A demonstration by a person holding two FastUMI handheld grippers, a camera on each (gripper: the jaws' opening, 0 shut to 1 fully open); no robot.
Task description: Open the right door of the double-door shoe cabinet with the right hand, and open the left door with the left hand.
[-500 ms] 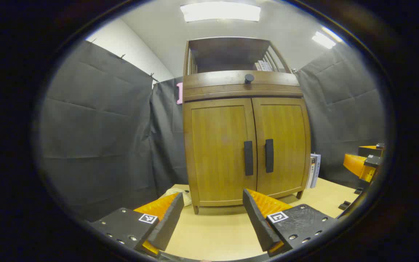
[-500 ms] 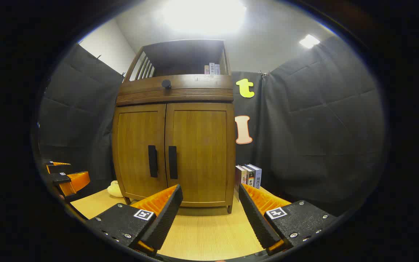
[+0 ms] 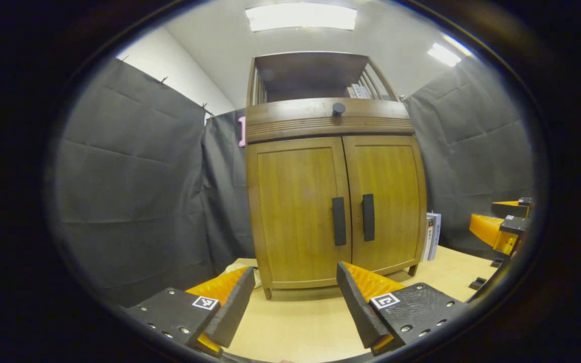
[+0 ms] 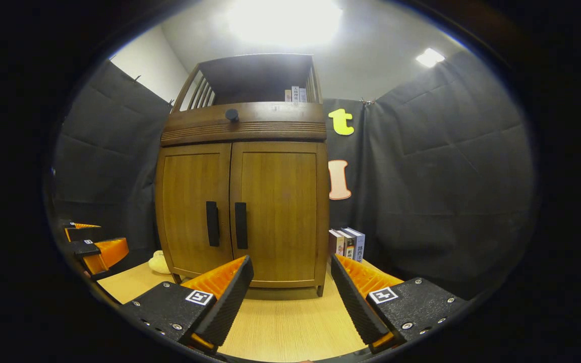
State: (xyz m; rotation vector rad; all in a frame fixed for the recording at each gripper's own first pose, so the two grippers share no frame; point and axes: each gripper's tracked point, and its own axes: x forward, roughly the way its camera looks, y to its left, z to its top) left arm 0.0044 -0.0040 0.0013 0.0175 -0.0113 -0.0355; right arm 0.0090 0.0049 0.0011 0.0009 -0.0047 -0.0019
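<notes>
A brown wooden shoe cabinet (image 3: 295,201) (image 4: 275,201) stands on the table, both doors closed. Each door carries a dark vertical handle: left handle (image 3: 339,221) (image 4: 212,216), right handle (image 3: 368,217) (image 4: 240,218). My left gripper (image 3: 294,287) is open, short of the cabinet, aimed at the left door's lower part. My right gripper (image 4: 291,280) is open too, facing the right door's lower part, with a gap of table before it. The right gripper (image 3: 497,227) also appears at the right edge of the left gripper view, and the left gripper (image 4: 94,244) at the left edge of the right gripper view.
Several books (image 4: 347,243) (image 3: 431,236) stand beside the cabinet's right side. A pale soft object (image 4: 159,262) lies by its left foot. A dark knob (image 3: 338,108) sits on the drawer band above the doors. The light wooden table (image 4: 280,322) runs up to the cabinet.
Both grippers have drifted slightly: the cabinet sits a little more to the left in the left gripper view and looks marginally larger in the right gripper view. Doors remain closed.
</notes>
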